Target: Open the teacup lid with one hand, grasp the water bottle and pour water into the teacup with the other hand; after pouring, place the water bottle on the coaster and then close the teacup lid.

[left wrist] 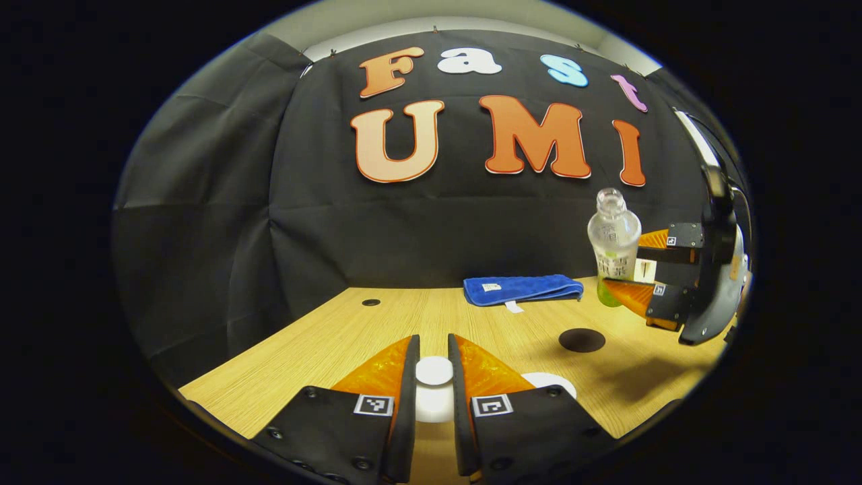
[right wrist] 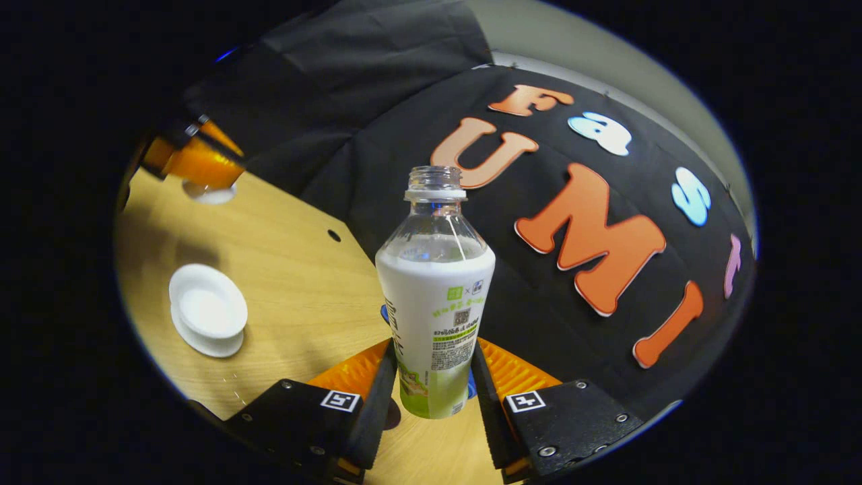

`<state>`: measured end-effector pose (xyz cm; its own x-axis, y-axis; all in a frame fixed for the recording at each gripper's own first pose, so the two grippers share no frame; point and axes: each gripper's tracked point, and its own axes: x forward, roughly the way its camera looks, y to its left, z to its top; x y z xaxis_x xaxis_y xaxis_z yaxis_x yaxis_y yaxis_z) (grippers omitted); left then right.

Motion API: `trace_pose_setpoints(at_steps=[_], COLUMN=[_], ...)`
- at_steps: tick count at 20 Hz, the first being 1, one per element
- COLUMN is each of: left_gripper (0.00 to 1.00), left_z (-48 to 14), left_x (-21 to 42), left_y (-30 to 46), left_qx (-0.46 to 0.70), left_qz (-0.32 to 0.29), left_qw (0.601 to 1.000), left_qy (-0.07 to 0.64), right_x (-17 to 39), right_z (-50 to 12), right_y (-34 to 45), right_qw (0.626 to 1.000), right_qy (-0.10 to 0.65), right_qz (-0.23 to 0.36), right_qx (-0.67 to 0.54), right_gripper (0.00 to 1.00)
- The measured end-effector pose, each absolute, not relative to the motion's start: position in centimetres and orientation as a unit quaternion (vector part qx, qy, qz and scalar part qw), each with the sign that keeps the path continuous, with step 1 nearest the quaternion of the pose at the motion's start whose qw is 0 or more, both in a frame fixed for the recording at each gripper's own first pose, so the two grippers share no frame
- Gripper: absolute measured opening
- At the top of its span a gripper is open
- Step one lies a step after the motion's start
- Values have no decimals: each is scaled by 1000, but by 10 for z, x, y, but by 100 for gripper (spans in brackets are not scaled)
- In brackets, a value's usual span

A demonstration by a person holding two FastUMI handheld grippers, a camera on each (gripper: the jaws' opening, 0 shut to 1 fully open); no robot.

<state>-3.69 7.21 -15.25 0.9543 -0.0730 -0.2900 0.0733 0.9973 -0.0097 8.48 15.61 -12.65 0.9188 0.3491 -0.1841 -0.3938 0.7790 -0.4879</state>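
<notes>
My left gripper (left wrist: 434, 350) is shut on the knob of the white teacup lid (left wrist: 434, 397), held above the wooden table (left wrist: 323, 350). The white teacup's (left wrist: 551, 382) rim peeks out just right of that gripper. In the right gripper view the teacup (right wrist: 205, 313) stands uncovered on its saucer, with the left gripper (right wrist: 195, 165) and the lid (right wrist: 210, 195) farther off. My right gripper (right wrist: 433, 357) is shut on the uncapped clear water bottle (right wrist: 434, 303). In the left gripper view the bottle (left wrist: 613, 246) hangs upright in the right gripper (left wrist: 636, 266), above the black round coaster (left wrist: 581, 340).
A folded blue towel (left wrist: 522, 288) lies at the back of the table against the black cloth wall. A small dark hole (left wrist: 370, 302) marks the tabletop at the back left. The table's front edge runs close under the left gripper.
</notes>
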Motion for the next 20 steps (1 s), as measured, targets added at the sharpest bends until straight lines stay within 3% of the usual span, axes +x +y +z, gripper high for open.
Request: trace_pose_setpoints(at_steps=[7, 14, 20], left_gripper=[27, 27, 28], left_z=[-143, -154, -165], left_x=[-42, -46, -45], left_y=[55, 46, 43], left_qx=[5, 8, 4], left_qz=[-48, -56, -57], left_qw=[989, 987, 985], left_qy=[137, 149, 160], right_x=[101, 118, 120], right_z=[-129, -195, -227], right_y=[141, 140, 143], right_qw=[976, 969, 963], right_qy=[76, 170, 200], right_qz=[177, 178, 181], right_qx=[-102, -7, -11], right_gripper=[64, 64, 65])
